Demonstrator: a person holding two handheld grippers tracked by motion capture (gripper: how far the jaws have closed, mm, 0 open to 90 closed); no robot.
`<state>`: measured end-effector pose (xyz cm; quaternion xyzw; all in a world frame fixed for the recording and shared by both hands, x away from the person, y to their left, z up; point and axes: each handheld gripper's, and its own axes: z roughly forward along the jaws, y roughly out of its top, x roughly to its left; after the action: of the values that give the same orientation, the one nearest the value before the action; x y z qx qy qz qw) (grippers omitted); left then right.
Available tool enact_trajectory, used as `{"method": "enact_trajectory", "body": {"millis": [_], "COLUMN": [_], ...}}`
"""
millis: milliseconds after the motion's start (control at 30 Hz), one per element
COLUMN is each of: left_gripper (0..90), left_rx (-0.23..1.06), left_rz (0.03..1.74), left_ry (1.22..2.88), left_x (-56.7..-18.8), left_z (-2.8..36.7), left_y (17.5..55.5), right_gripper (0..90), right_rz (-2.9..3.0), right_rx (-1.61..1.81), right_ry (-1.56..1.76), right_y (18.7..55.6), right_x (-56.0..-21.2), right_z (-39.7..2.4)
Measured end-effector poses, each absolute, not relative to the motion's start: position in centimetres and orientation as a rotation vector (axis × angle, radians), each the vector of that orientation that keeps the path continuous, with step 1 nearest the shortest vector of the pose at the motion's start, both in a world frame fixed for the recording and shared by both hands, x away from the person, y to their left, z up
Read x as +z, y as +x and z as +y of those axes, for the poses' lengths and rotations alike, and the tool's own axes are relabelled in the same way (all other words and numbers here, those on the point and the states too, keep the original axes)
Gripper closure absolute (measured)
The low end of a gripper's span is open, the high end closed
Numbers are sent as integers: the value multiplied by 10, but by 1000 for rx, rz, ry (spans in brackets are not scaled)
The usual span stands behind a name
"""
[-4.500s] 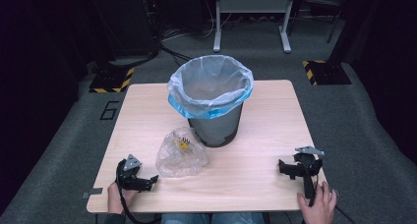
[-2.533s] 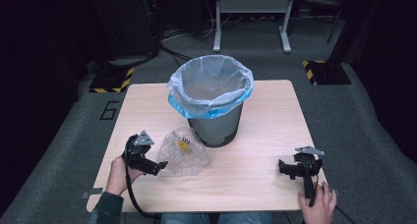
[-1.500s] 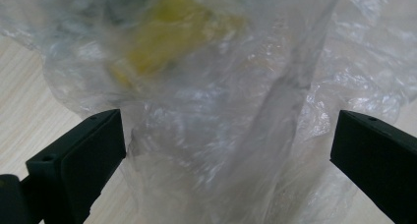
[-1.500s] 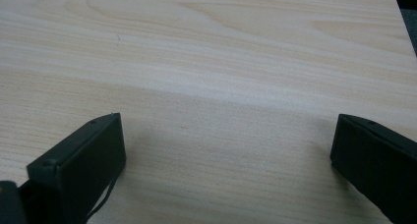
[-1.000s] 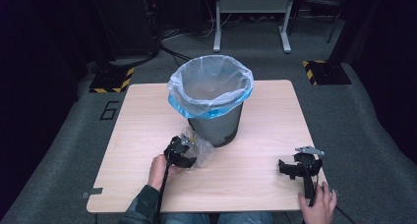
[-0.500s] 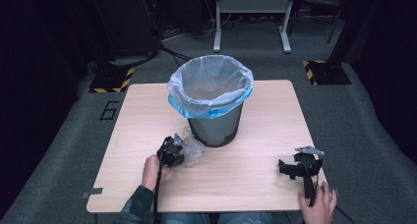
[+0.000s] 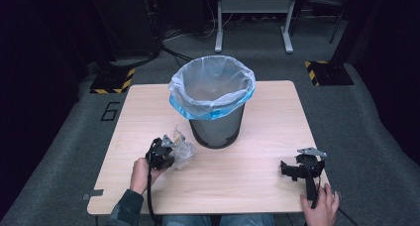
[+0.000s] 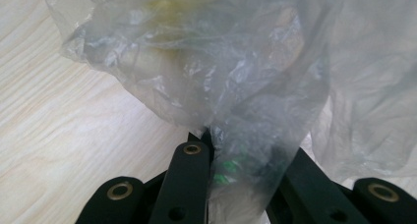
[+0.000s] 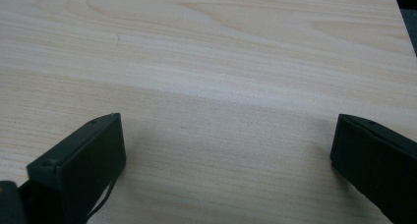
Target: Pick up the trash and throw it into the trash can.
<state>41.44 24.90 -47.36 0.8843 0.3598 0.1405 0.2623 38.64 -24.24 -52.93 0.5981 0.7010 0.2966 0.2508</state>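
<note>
Fingers, left gripper [image 8: 209,150]: two black jaws, having just been closing, now pinching a gathered fold of the clear plastic bag [image 8: 211,71] between them.
Fingers, right gripper [image 9: 226,150]: two black jaws standing wide apart over bare wood, gripping nothing.
Clear plastic bag [image 7: 181,149]: one, crumpled, with something yellow showing through the film; it is sitting on the table [image 7: 148,107] just left of the bin's foot, bunched against the left gripper [image 7: 162,154].
Bin [image 7: 214,129]: one, dark mesh, standing upright near the table's middle, well apart from the right gripper [image 7: 303,167].
Bin liner [image 7: 212,89]: one, pale with a blue edge, folding over the bin's rim.
Hands: two, each gripping one gripper's handle, the left hand [image 7: 141,172] beside the bag, the right hand [image 7: 321,206] resting at the near right corner.
Cables: one is trailing from each gripper toward the near edge.
</note>
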Motion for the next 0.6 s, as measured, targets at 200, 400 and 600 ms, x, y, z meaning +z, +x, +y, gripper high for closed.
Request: {"method": "enact_trajectory", "body": {"millis": [200,400,600], "left_gripper": [833,830,830], "left_rx": [387,394,385], "left_rz": [965,971,959], "left_ry": [2403,2388,2384], "left_x": [-465,-456,-445], "left_z": [259,268,272], "left_y": [409,405,403], "right_gripper": [0,0,0], "right_rz": [1910,1908,1910], "right_rx": [811,807,810], "right_ry": [1628,1628,1628], "right_y": [386,386,386], "right_x": [-529,-529,-529], "right_z": [-242,-242,-242]}}
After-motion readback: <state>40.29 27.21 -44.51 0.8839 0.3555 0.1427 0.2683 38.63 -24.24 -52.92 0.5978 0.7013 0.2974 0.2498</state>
